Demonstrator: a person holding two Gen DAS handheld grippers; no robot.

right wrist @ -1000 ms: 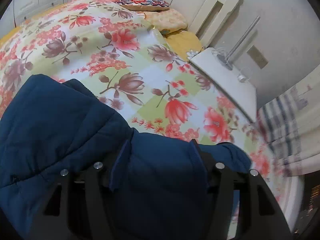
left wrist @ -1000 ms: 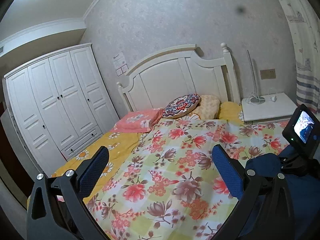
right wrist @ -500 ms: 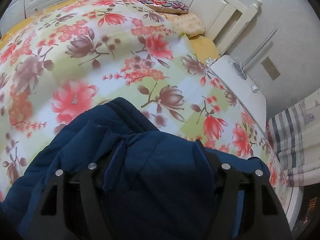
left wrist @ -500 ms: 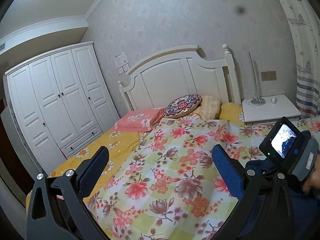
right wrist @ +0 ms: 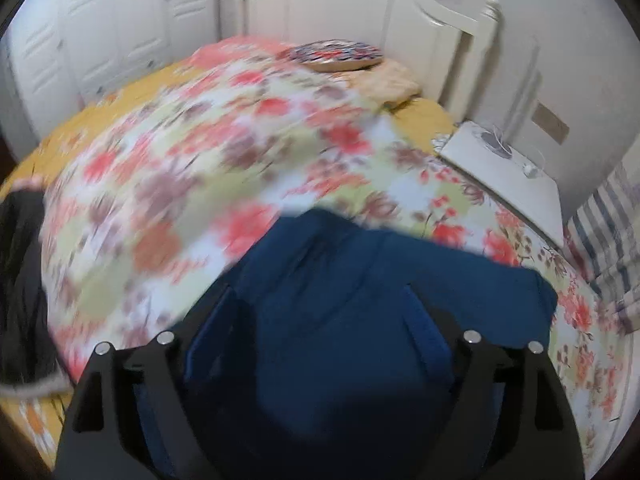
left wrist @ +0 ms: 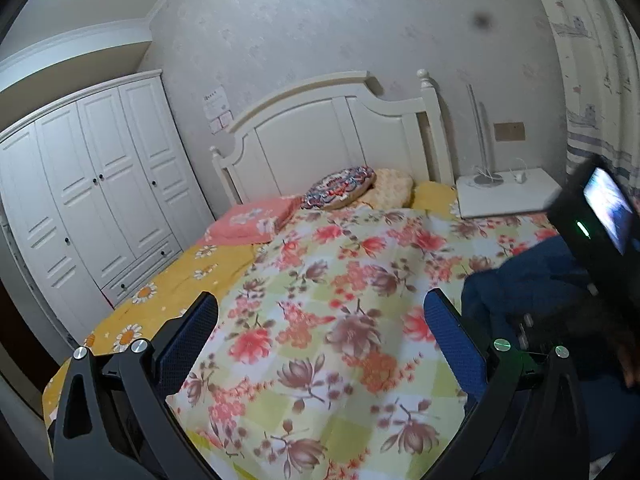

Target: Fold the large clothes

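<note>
On floral quilt (left wrist: 320, 320), blue jacket (right wrist: 360, 320); white wardrobe (left wrist: 100, 200) beyond.

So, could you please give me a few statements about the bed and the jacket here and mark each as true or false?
1. The blue jacket lies on the floral quilt. True.
2. The left tongs are clamped on the jacket. False: they stand open over the quilt, with nothing between them.
3. A round patterned cushion rests near the headboard. True.
4. The wardrobe doors hang open. False: they are all closed.
5. The right tongs pinch the quilt. False: their jaws have just been opening, with jacket fabric between them.
</note>
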